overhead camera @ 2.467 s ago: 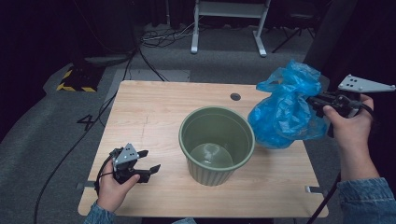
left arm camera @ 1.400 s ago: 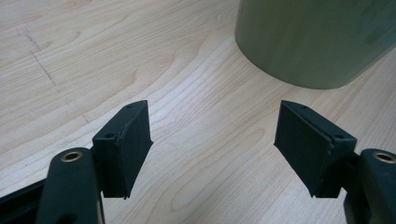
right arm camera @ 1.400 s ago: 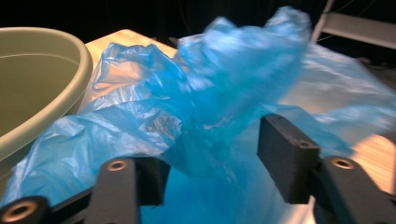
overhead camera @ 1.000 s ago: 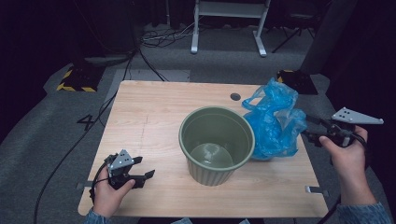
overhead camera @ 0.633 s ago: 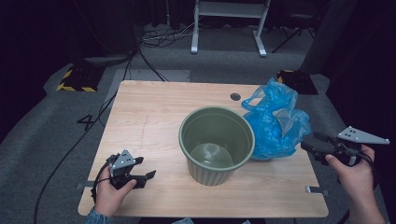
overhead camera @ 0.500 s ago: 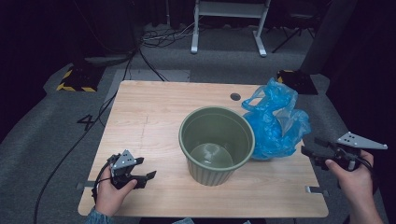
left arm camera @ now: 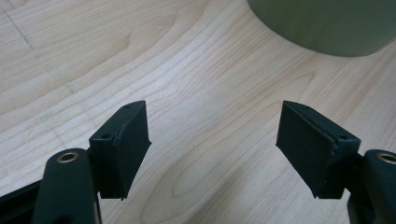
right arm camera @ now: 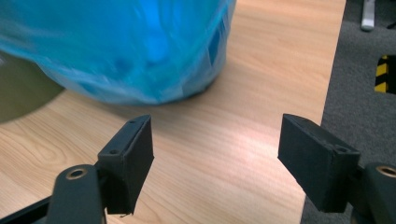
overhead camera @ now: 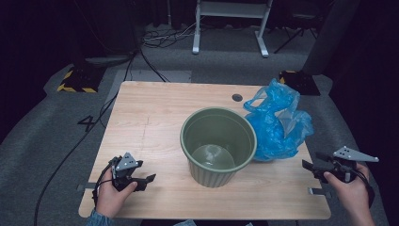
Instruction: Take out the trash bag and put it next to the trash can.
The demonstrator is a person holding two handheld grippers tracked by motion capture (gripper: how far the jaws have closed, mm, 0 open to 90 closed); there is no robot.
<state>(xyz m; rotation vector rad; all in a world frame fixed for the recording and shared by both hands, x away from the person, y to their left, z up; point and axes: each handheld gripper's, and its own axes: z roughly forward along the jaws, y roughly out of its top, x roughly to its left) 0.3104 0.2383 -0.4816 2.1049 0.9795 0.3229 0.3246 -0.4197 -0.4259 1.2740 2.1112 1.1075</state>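
A green plastic pot (overhead camera: 219, 146) stands upright and empty in the middle of the wooden table (overhead camera: 155, 117). A crumpled blue plastic bag (overhead camera: 277, 125) lies against the pot's right side. My right gripper (overhead camera: 308, 165) hovers at the table's near right edge, a short way from the bag. Its jaws have just been opening and are open with nothing between them. In the right gripper view the bag (right arm camera: 126, 46) lies just beyond the gripper (right arm camera: 215, 154). My left gripper (overhead camera: 148, 179) rests open and empty at the near left. The pot's base (left arm camera: 322, 23) shows ahead of this gripper (left arm camera: 212, 144).
The table's right edge (right arm camera: 322, 93) runs close beside the right gripper, with grey carpet below. A cable hole (overhead camera: 237, 97) sits at the table's far side. A white stand (overhead camera: 230, 14), cables and a yellow-black striped block (overhead camera: 75, 82) are on the floor beyond.
The right gripper let go of the blue bag, which now rests on the table beside the pot. That gripper then sank and drew back to the near right edge. The left hand stayed put.
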